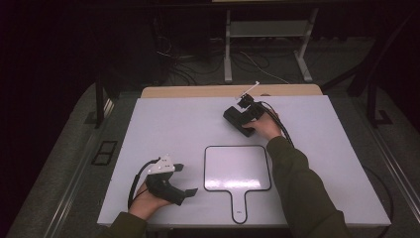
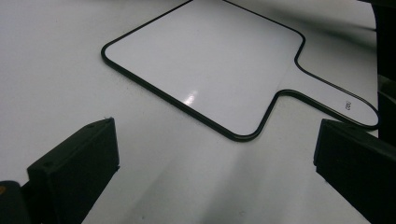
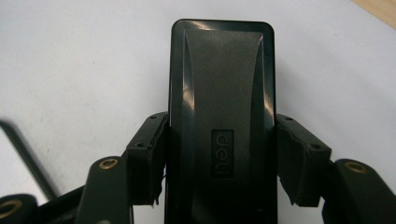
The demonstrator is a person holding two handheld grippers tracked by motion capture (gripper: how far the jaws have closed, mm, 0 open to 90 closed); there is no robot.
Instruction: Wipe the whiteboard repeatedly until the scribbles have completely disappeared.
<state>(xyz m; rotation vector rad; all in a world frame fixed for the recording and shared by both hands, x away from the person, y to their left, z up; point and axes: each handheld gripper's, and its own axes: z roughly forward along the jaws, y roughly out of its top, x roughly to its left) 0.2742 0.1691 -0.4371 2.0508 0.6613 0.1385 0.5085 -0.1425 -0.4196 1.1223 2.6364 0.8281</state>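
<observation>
Two claws: right claw (image 3: 219,163) clamped on black eraser (image 3: 222,107), left claw (image 2: 215,172) apart

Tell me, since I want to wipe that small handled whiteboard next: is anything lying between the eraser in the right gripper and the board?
Nothing visible does. The right gripper is shut on the black eraser at the table's far side, and the white tabletop between it and the handled whiteboard lies bare. The left gripper rests open beside the board.
</observation>
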